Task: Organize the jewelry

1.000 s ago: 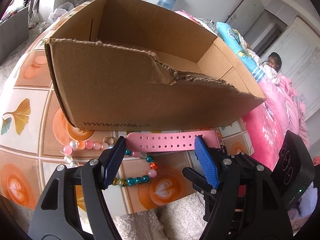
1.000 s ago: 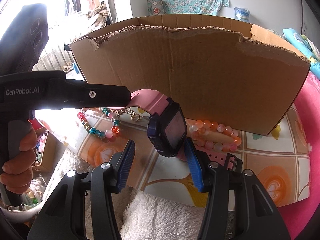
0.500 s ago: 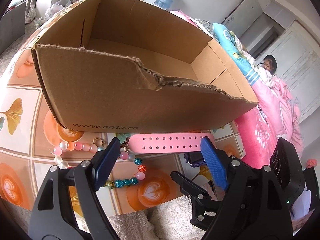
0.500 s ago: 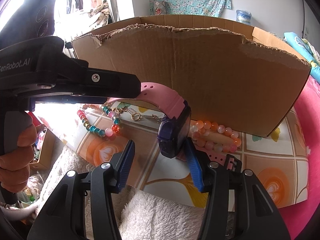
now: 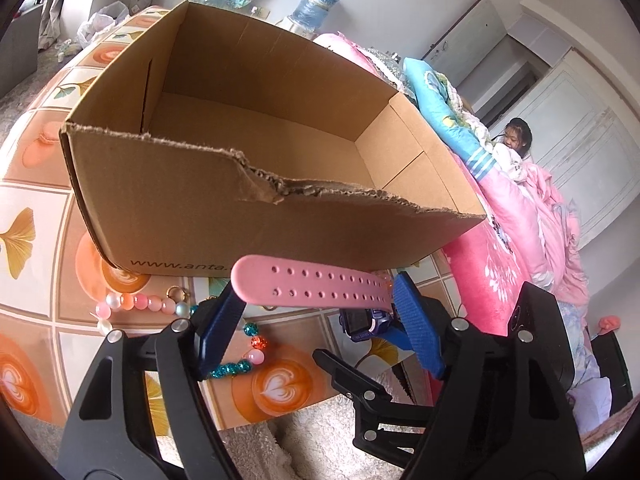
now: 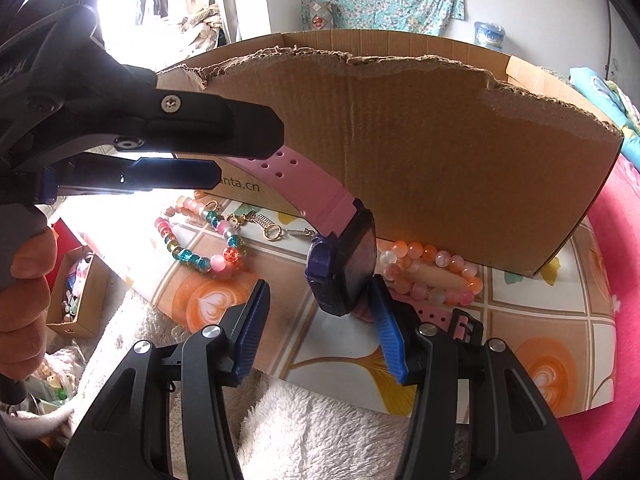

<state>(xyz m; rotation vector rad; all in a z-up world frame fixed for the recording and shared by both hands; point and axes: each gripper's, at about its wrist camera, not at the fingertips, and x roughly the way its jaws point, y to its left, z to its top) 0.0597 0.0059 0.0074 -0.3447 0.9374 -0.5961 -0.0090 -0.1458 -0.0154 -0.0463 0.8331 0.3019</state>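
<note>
Watch [image 6: 344, 268] hangs in front of the cardboard box [image 5: 280, 120], strap axis running 9-to-3 across the left gripper [image 5: 320, 320], jaws spread wide around it. Right gripper [image 6: 316, 320] is also spread, watch body against its right finger. Box opening lies at 12.

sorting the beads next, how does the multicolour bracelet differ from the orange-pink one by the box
The multicolour bracelet mixes teal, red, pink and pearl beads; the orange-pink bracelet is only peach and pink tones. The multicolour one lies as an open loop beside a gold clasp; the orange-pink one is bunched against the cardboard box. Both lie on the table.
</note>
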